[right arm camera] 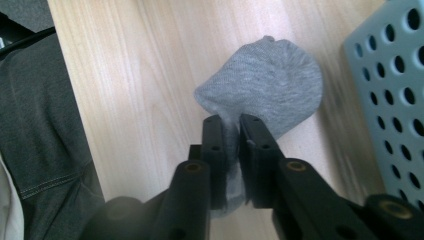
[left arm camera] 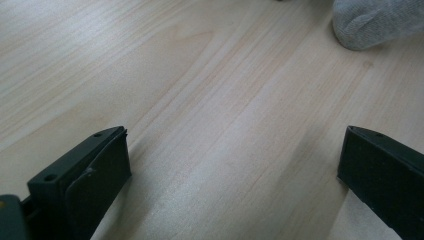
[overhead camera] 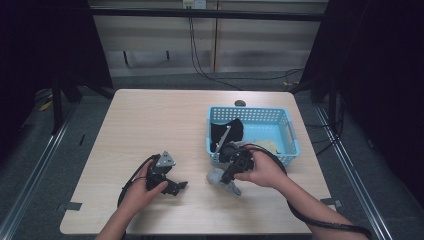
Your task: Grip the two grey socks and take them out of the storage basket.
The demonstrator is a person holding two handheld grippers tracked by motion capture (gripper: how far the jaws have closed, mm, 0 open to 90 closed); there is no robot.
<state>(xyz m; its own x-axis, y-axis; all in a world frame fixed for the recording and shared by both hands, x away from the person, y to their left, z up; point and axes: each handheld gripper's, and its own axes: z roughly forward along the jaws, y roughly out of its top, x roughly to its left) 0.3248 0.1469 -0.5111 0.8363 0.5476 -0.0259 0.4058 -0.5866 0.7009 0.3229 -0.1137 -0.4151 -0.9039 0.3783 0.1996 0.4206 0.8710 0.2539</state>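
On the pale wooden table, which took up most of the high view, a blue perforated basket stood at the right, holding a black garment and something pale beside it. Just in front of the basket's near wall lay the grey sock, resting on the tabletop and apart from the basket by a narrow strip of wood.

The right gripper pointed down over the sock. Its jaws stood close together with a fold of the sock's fabric between them, but a slim gap showed on either side, so the grip looked loosened rather than clamped; the sock seemed to bear on the table, not hang. If the step in hand was laying the sock down, it would be done well by spreading the jaws fully before lifting, and by rising straight up so that the knit did not snag on a pad and drag along.

The left gripper rested low on the table, well apart from the sock, with its jaws spread wide over bare wood and nothing between them.

The sock itself was a short, light grey knit, rumpled, with its rounded toe turned away from the right gripper and a puckered fold at the pinched end.
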